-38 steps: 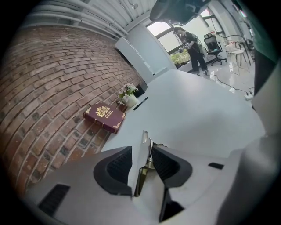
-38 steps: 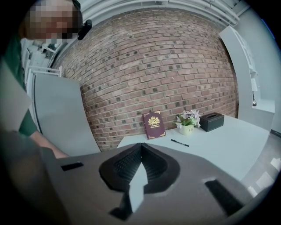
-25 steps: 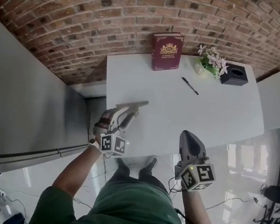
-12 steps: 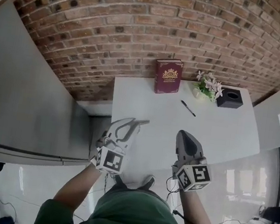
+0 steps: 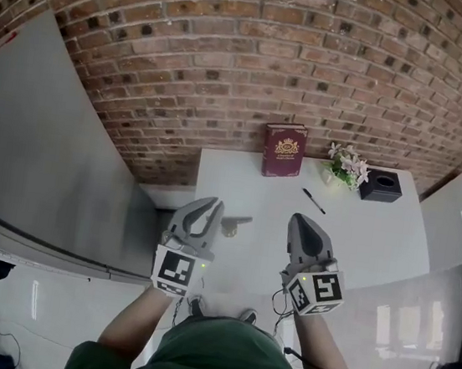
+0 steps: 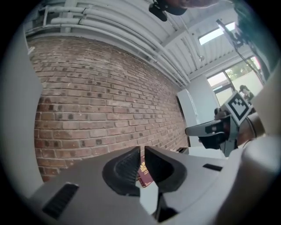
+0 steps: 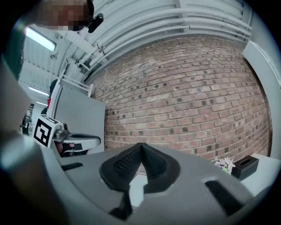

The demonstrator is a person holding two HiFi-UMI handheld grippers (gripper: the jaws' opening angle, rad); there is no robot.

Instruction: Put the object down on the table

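A small flat grey-tan object (image 5: 237, 222) lies on the white table (image 5: 359, 238) near its left front corner; I cannot tell what it is. My left gripper (image 5: 211, 205) hovers just left of it and apart from it. In the left gripper view its jaws (image 6: 142, 151) are closing, with a thin gap and nothing between them. My right gripper (image 5: 300, 221) is level with it to the right, over the table's front. In the right gripper view its jaws (image 7: 141, 147) meet at the tips and hold nothing.
A dark red book (image 5: 284, 150) stands upright at the back against the brick wall. A black pen (image 5: 313, 200), a small pot of flowers (image 5: 345, 167) and a black box (image 5: 381, 185) sit at the back right. A grey partition (image 5: 41, 154) runs along the left.
The grey-tan object, earlier at my left gripper's tip, now lies on the table apart from it. The left jaws have narrowed. Both grippers have drawn back toward me.
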